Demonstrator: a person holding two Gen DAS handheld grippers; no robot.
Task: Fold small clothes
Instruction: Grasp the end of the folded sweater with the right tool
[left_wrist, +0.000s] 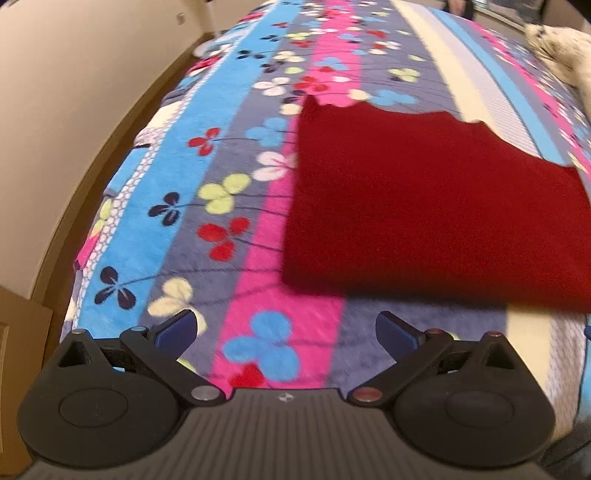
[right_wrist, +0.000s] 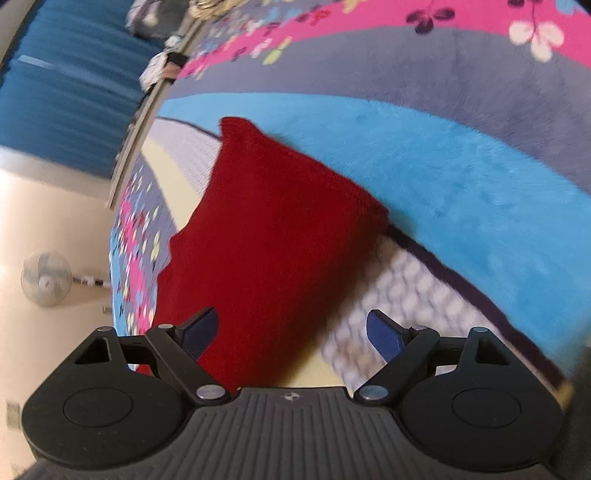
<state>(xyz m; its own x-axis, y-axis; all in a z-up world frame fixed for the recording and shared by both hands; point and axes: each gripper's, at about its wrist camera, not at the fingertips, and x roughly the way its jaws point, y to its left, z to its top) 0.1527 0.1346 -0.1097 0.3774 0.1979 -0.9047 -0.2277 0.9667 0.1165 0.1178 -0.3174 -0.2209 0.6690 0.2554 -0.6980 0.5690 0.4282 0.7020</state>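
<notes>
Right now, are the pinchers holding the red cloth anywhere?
No, nothing is held. The left gripper and right gripper are both open, and the red cloth lies flat on the flowery blanket.

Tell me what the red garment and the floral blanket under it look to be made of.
Red garment: seemingly a knit or fleece fabric, matte, with a soft fuzzy surface and thick folded edges; blur hides the weave.
Floral blanket: likely plush synthetic fleece; its short brushed pile shows on the blue stripe, with a faint sheen.
</notes>
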